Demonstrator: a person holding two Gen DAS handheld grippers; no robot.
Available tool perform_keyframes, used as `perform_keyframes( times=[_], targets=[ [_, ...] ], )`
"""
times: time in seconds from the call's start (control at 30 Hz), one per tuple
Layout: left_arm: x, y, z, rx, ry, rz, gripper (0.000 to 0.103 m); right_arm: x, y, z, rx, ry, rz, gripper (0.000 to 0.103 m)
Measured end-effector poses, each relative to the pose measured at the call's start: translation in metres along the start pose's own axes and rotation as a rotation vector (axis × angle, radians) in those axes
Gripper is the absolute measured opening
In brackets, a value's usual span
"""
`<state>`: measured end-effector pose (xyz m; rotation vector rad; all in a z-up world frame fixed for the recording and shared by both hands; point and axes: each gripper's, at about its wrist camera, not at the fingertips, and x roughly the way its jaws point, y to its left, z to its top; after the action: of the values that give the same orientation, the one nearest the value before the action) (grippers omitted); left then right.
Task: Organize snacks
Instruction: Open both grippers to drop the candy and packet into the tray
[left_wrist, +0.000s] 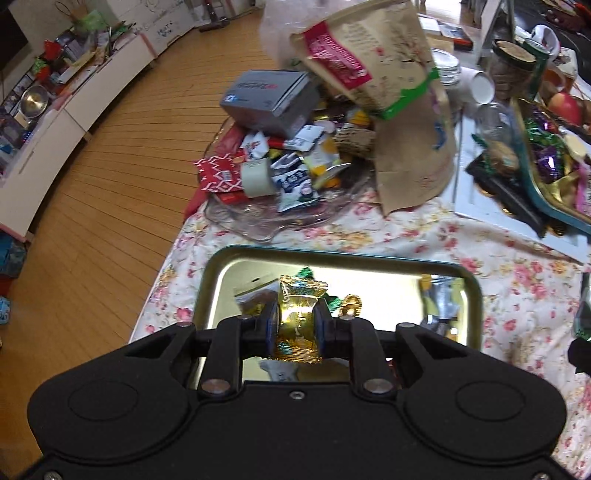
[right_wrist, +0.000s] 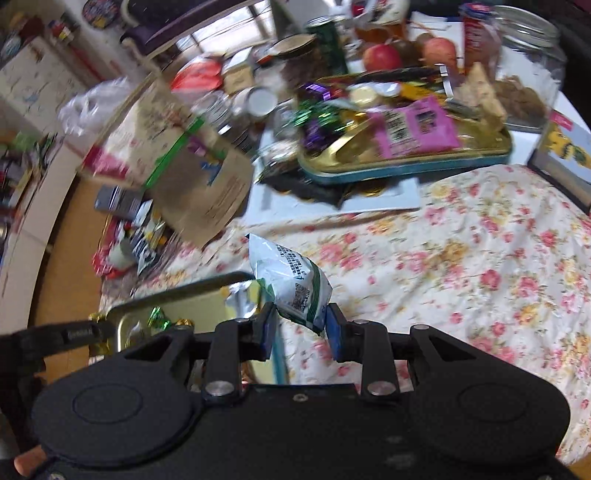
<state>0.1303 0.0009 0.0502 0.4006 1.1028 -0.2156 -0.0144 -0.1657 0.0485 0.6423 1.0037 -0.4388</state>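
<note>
Both grippers carry a snack at the gold tin.

The left gripper (left_wrist: 295, 325) has its fingers (left_wrist: 271, 325) pinched tight on a gold candy (left_wrist: 298, 314), held over the open tin (left_wrist: 476, 295) on the floral desk (left_wrist: 517, 280). The right gripper (right_wrist: 301, 326) clamps the lower corner of a white-green packet (right_wrist: 291, 284) just right of the tin's edge. Beyond, a glass dish (left_wrist: 258, 218) is heaped with snacks beside a brown bag (left_wrist: 406, 110).

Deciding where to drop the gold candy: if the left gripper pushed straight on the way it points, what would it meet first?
Most likely the gold tin tray under the left gripper, which is shut on the gold-wrapped candy; depth is unclear.
</note>
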Motion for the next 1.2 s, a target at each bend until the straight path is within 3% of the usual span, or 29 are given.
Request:
perform_keyframes(
  times=[0.3, 0.6, 0.83, 1.2],
  targets=[
    [0.025, 0.029, -0.005, -0.068, 0.14, -0.115, 0.027, 0.03, 0.064, -0.016, -0.148, 0.055, 0.027, 0.031],
    [0.024, 0.048, -0.002, -0.128, 0.142, -0.126, 0.029, 0.041, 0.081, -0.02, -0.206, 0.067, 0.028, 0.031],
    [0.018, 0.058, 0.004, -0.176, 0.122, -0.144, 0.044, 0.04, 0.082, -0.018, -0.205, 0.054, 0.031, 0.031],
    [0.018, 0.053, 0.001, -0.171, 0.136, -0.13, 0.044, 0.036, 0.097, -0.017, -0.249, 0.008, 0.081, 0.032]
  ],
)
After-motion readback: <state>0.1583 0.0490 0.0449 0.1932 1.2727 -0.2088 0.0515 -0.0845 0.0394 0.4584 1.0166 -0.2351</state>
